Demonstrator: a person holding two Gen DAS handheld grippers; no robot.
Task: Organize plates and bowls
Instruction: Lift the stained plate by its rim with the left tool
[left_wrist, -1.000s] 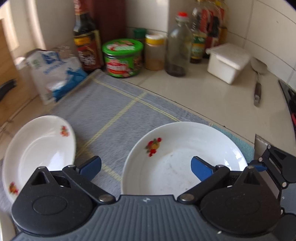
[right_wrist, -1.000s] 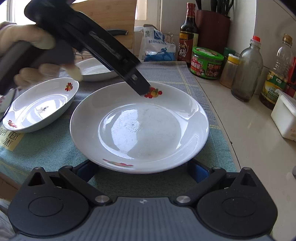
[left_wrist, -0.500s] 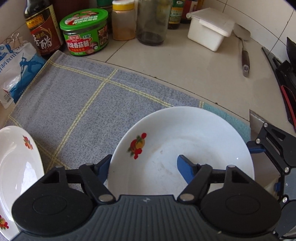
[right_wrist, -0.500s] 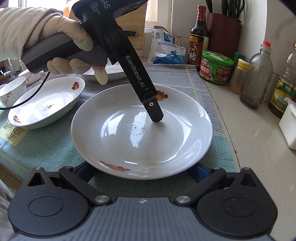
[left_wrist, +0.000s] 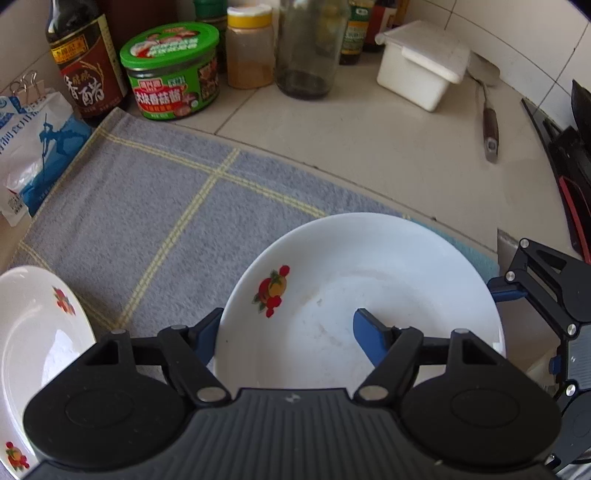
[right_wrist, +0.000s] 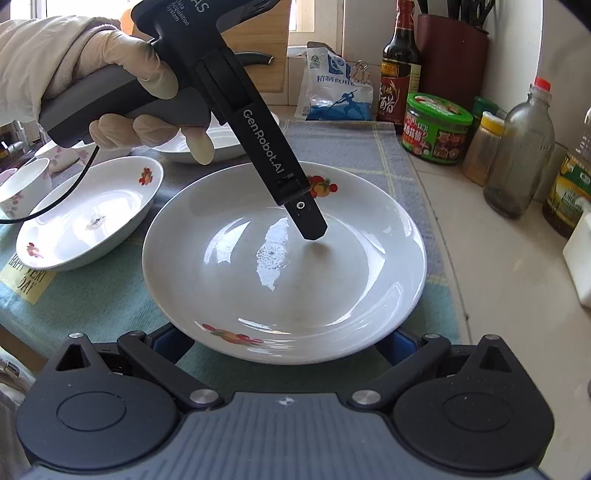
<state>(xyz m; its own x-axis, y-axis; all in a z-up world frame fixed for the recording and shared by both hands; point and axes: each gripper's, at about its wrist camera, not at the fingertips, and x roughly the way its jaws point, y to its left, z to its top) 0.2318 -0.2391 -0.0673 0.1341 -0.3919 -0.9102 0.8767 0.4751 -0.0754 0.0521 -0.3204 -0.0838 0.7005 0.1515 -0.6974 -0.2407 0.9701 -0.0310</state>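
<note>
A large white plate (left_wrist: 369, 280) with a fruit print lies on a grey-blue towel (left_wrist: 147, 206). My left gripper (left_wrist: 284, 332) is open and straddles the plate's near-left rim: one blue finger (left_wrist: 369, 336) rests inside the plate, the other (left_wrist: 205, 334) is outside the rim. In the right wrist view the same plate (right_wrist: 351, 266) fills the middle and the left gripper's finger (right_wrist: 310, 221) touches its inner surface. My right gripper (right_wrist: 284, 343) is open, its fingers low at either side of the plate's near rim, mostly hidden under it.
An oval white dish (right_wrist: 88, 218) lies left of the plate, another dish (right_wrist: 221, 144) behind, cups (right_wrist: 22, 184) at far left. Bottles, a green-lidded jar (left_wrist: 170, 74), a salt bag (left_wrist: 33, 147), a white box (left_wrist: 421, 62) and a spatula (left_wrist: 487, 122) line the counter.
My left gripper has moved right and down onto the plate's rim, one finger now inside the plate. The right gripper has stayed at the near rim.
</note>
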